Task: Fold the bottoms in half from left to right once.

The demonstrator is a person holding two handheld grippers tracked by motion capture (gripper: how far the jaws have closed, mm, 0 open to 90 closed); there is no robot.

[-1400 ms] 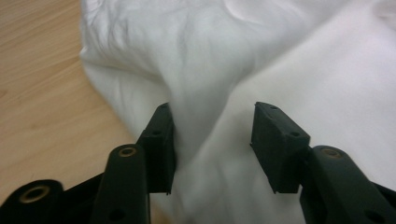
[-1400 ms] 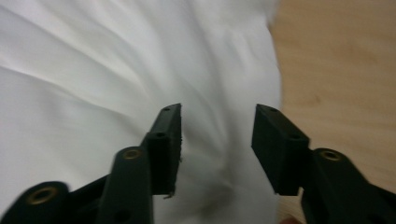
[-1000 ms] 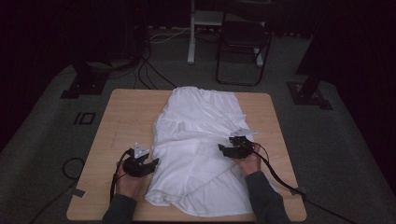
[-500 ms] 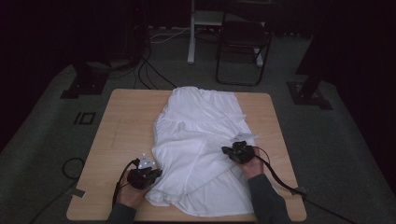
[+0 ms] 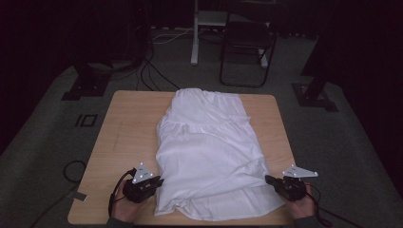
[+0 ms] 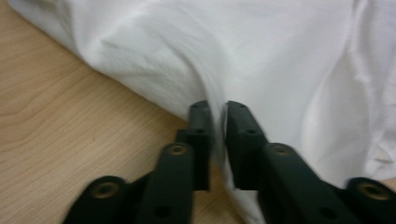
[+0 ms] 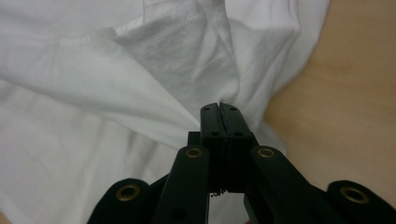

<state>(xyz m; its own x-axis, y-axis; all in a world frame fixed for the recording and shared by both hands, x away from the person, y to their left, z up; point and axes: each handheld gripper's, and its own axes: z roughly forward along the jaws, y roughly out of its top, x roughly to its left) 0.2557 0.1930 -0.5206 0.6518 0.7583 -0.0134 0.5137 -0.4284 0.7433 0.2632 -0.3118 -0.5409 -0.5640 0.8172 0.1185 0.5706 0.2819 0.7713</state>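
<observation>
Both grippers sat at frame bottom: left gripper (image 5: 159, 182) & right gripper (image 5: 268, 179) each pinched white cloth (image 5: 209, 152); left's jaws just eased wider.

Black left gripper (image 5: 153, 183), right gripper (image 5: 272, 180); grey three-cornered top plates; brass-coloured jaw rivets; trailing black cables.

Wooden table (image 5: 128, 128), folding chair (image 5: 247, 52) beyond, cables (image 5: 147, 71) across grey floor (image 5: 43, 142)
</observation>
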